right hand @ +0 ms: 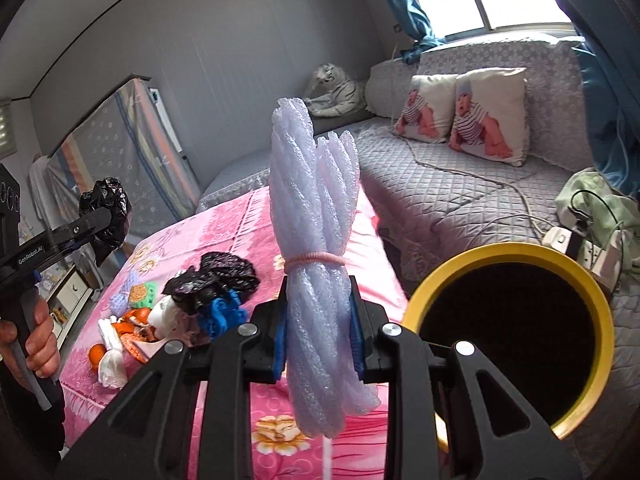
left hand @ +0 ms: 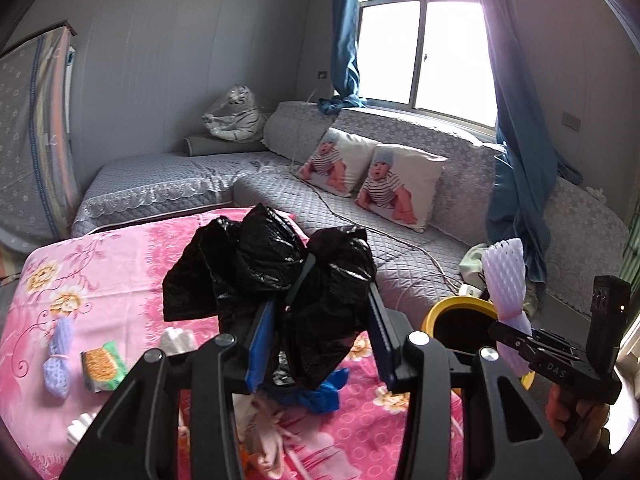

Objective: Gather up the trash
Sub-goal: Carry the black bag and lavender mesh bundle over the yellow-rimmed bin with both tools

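Black linkage bars fill the bottom of both wrist views. Between them, the left gripper has its jaws pinched on a crumpled black bag, held up over the pink floral table. From the right wrist view the same gripper shows at the far left, bag bunched at its tip.

The right gripper has its blue-padded jaws clamped on a foam net bundle (pale lilac, tied with a pink band), standing upright just left of the yellow bin, whose dark mouth is open. In the left view the bundle sits above the bin.

On the table lie another foam net, a green packet, white tissue, a blue scrap, a second black bag and orange peel, clustered together. Behind is a grey sofa with two baby-print cushions.
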